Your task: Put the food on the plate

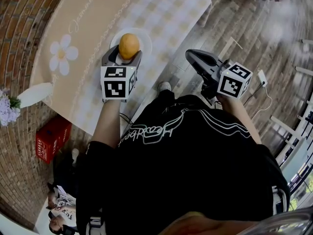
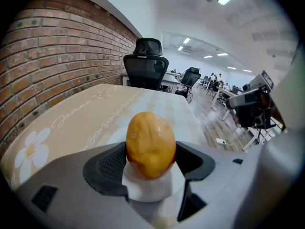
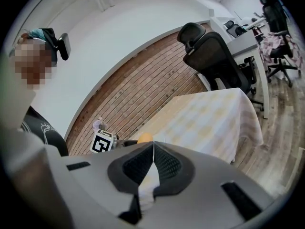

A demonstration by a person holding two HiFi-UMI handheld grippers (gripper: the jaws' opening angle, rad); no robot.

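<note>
Two surfaces fill most of my head view: a rough red-brown brick wall (image 1: pixel 19 23) and a table (image 1: pixel 88 18) under a soft cloth. One half of the cloth is plain beige with white daisies and a looping cursive line, the other pale yellow-and-white checks. A grey wood-plank floor (image 1: pixel 234 23) runs off to the table's right. A smooth white vase (image 1: pixel 35 94) with purple flowers sits near the table's left corner, and a red box (image 1: pixel 51 138) shows just beyond that corner.

The food (image 2: pixel 150 144) is egg-shaped and orange-yellow, with a glossy skin and a shallow crease down its front. My left gripper (image 2: pixel 150 161) has it clamped. The dark, finely ribbed pads press on either flank, so the jaws stand only as far apart as the food is wide. The gripper body is matte grey plastic, with a black-and-white marker cube at the back.

From the head view the food sits over the round white plate (image 1: pixel 145 42), which lies on the checked half of the cloth. In the left gripper view the plate's white shows directly beneath the food, between the jaws. I cannot tell whether the food touches the plate.

My right gripper (image 3: pixel 151 163) has its jaws fully together, the pads meeting along a thin line with nothing between them. It hangs off the table's edge over the floor, well apart from the plate.
</note>
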